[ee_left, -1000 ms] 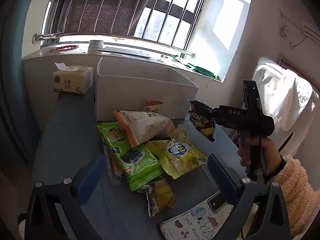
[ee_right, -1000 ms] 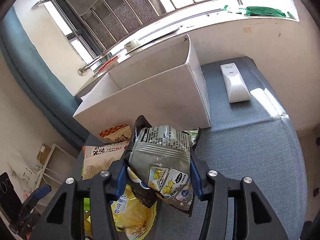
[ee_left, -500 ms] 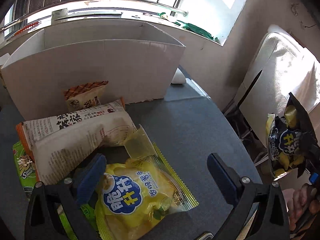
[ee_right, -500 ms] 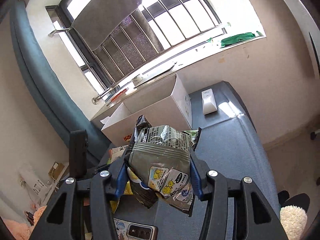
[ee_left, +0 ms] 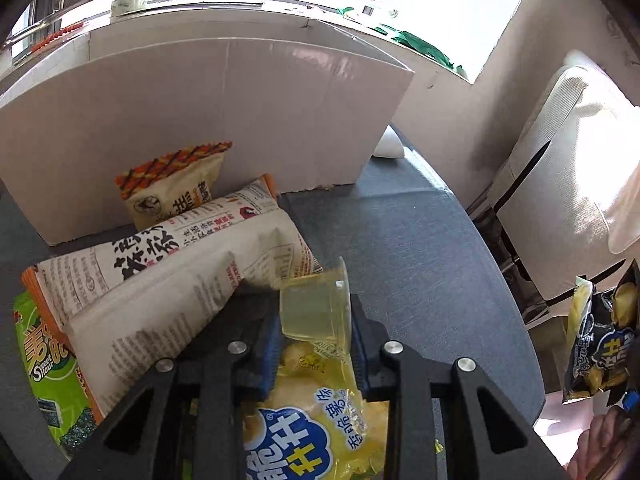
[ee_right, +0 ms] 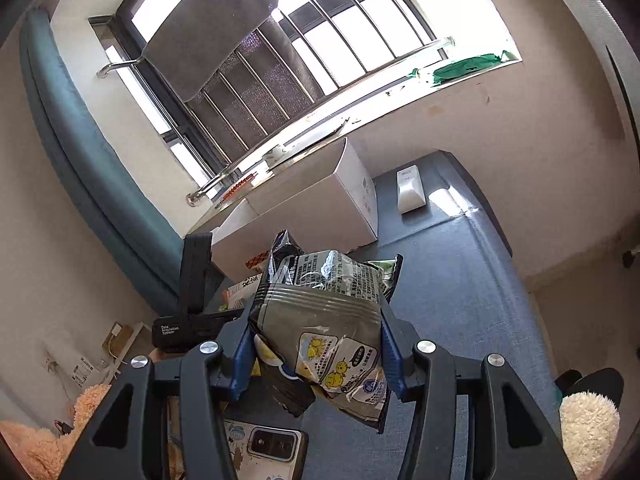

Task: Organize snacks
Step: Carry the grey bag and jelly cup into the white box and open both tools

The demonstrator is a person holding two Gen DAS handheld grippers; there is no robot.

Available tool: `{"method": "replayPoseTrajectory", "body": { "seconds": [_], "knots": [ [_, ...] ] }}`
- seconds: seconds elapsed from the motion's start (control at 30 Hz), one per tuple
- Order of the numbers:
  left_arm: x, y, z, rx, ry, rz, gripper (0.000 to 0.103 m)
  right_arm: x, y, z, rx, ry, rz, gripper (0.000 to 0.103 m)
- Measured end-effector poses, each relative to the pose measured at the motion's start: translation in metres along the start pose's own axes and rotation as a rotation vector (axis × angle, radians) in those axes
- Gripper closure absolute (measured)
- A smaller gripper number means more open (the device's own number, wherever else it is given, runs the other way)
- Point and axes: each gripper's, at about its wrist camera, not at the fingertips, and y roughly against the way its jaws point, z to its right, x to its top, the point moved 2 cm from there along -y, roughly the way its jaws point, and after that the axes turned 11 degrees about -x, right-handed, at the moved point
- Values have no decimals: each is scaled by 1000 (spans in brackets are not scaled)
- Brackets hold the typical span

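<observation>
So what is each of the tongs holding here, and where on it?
The left tongs pinch a clear jelly cup across its sides. The right tongs clamp a dark chip bag across its middle, held above the table.

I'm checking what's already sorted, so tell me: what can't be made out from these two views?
- Inside of the white box: hidden in both views by its own near wall.
- Green seaweed bag: left wrist view, covered by the newsprint bag and cut by the edge.
- Phone: right wrist view, partly behind the right tongs and black chip bag.
- Jelly cup in the left tongs: label unreadable.
</observation>
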Motion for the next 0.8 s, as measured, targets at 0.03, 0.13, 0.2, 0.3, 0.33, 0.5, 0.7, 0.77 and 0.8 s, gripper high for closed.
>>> {"method": "replayPoseTrajectory", "body": {
  "seconds": [0.03,0.13,0.2,0.3,0.33,0.5,0.7,0.77,0.8],
  "knots": [
    [-2,9,3,-12,-13,14,70,-1,-1,0,0,-2,-2,46],
    [-7,41,13,-44,-47,83,70,-2,-6,-5,4,8,-12,46],
    [-11,65,17,-41,-74,134,70,-2,-12,-11,6,20,-22,46],
    [-8,99,14,-30,-93,213,70,4,-22,-23,31,34,-34,46],
    [-4,108,11,-33,-92,240,70,8,-26,-28,32,41,-34,46],
    [26,148,-10,-19,-97,355,70,47,-56,-62,48,125,-21,46],
    [89,161,-46,11,-72,415,70,118,-114,-109,0,219,-14,46],
    [109,159,-61,5,-44,408,70,137,-139,-121,-29,238,-34,46],
    [119,153,-67,16,-43,397,70,145,-152,-125,-37,240,-46,46]
  ]
}}
